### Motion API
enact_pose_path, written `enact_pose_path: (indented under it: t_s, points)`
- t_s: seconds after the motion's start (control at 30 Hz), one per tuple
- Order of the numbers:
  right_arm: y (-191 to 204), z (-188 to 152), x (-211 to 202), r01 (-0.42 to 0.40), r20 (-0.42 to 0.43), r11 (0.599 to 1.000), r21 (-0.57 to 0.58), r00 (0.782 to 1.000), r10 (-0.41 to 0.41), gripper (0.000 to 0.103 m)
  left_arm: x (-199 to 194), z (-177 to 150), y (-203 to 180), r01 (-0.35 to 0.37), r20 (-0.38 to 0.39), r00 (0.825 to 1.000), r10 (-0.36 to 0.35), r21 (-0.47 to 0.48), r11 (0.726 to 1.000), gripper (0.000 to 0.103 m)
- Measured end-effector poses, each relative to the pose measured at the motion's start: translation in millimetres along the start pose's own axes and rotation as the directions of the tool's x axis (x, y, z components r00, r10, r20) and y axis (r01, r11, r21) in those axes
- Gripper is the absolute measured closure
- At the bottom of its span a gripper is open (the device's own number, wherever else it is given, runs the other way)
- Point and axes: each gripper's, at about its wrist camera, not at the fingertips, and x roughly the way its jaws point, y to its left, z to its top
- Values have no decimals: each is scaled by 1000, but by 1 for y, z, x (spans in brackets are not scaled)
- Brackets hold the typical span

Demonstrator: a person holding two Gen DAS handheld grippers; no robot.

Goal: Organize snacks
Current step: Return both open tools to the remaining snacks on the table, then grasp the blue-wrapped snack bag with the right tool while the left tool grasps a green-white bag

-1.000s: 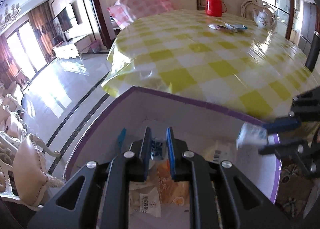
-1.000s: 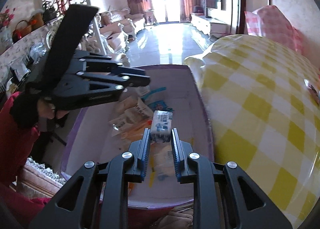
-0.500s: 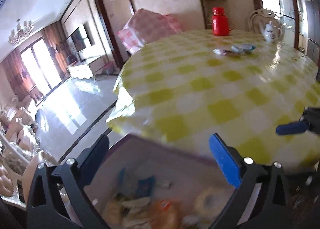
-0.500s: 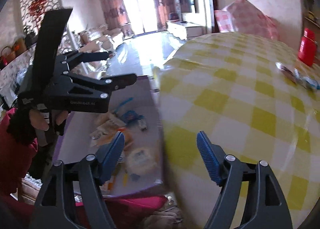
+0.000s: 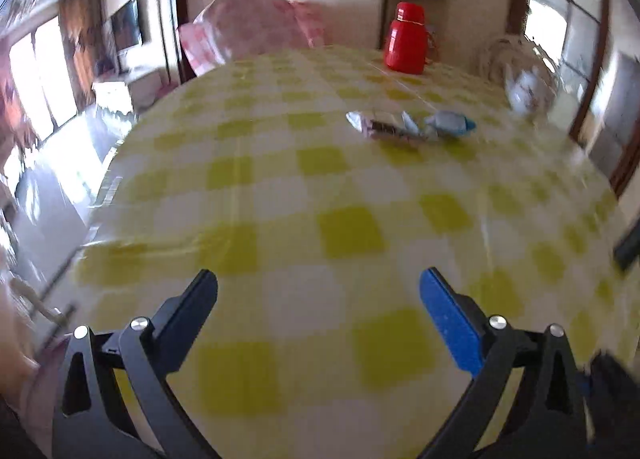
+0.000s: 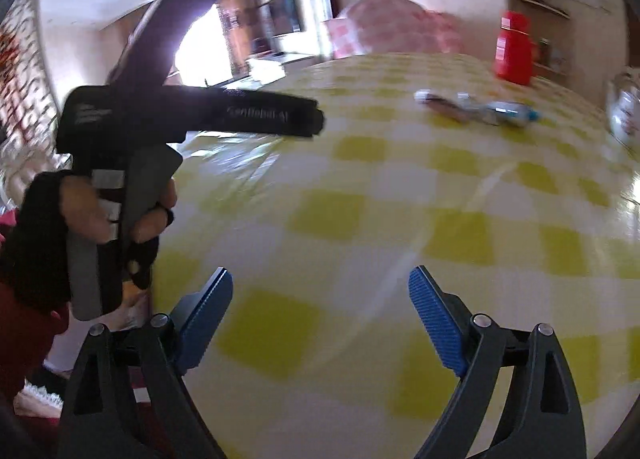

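Now both grippers empty, clear of box seen a second ago. Left gripper (image 5: 318, 295) spread wide, nothing between fingers. Right gripper (image 6: 320, 295) jaws opening, nothing between them; white packet it pinched a second ago gone from view, likely dropped in box. Both face checked table (image 5: 280, 187). Remaining snacks (image 5: 408, 125) lie far right, near red flask (image 5: 406, 39). Likely next pickup.

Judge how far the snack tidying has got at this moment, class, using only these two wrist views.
Done: cannot be told; no container shows. In hand: nothing. The left hand-held gripper is open and empty; the right hand-held gripper is empty, jaws opening. Left: two wrapped snacks lie on the yellow checked tablecloth, near the red flask.
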Motion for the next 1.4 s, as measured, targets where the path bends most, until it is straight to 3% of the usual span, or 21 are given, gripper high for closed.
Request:
enact_pose_path:
  t_s: [0.13, 0.4, 0.53, 0.67, 0.77, 0.83, 0.9, 1.1, 1.17, 1.3, 1.4]
  points:
    - [-62, 10, 4, 67, -7, 991, 114, 998, -67, 16, 50, 22, -17, 9, -2, 1000, -9, -112, 994, 2]
    - [-162, 24, 7, 97, 16, 940, 328, 994, -109, 16, 113, 72, -23, -80, 72, 992, 99, -222, 972, 2]
    - [-205, 29, 15, 100, 15, 894, 438, 993, -118, 16, 135, 94, 1, -132, 98, 979, 180, -371, 919, 2]
    - [-228, 45, 36, 92, 2, 863, 497, 994, -107, 16, 155, 106, 26, -78, 103, 982, 160, -550, 832, 2]
    - [-245, 72, 60, 146, -16, 849, 508, 987, -161, 16, 157, 108, 29, -47, 131, 979, 157, -604, 796, 2]
    - [-264, 95, 83, 163, -12, 816, 554, 982, -189, 16, 155, 111, 23, -33, 160, 976, 149, -566, 824, 2]
    - [-285, 119, 109, 153, -2, 750, 643, 980, -198, 16, 154, 112, 18, -21, 175, 975, 138, -543, 840, 2]
    - [-314, 173, 169, 165, -14, 634, 755, 972, -236, 15, 159, 109, 26, 17, 145, 986, 81, -573, 819, 2]
    - [-311, 187, 183, 215, -36, 632, 745, 958, -283, 14, 163, 109, 27, 23, 127, 990, 61, -575, 818, 2]
    - [-294, 203, 203, 388, -120, 667, 636, 904, -411, 13, 168, 110, 24, 36, 109, 994, 31, -559, 828, 2]
    - [-291, 211, 214, 454, -170, 684, 571, 880, -443, 11, 170, 110, 23, 51, 108, 994, 11, -558, 828, 2]
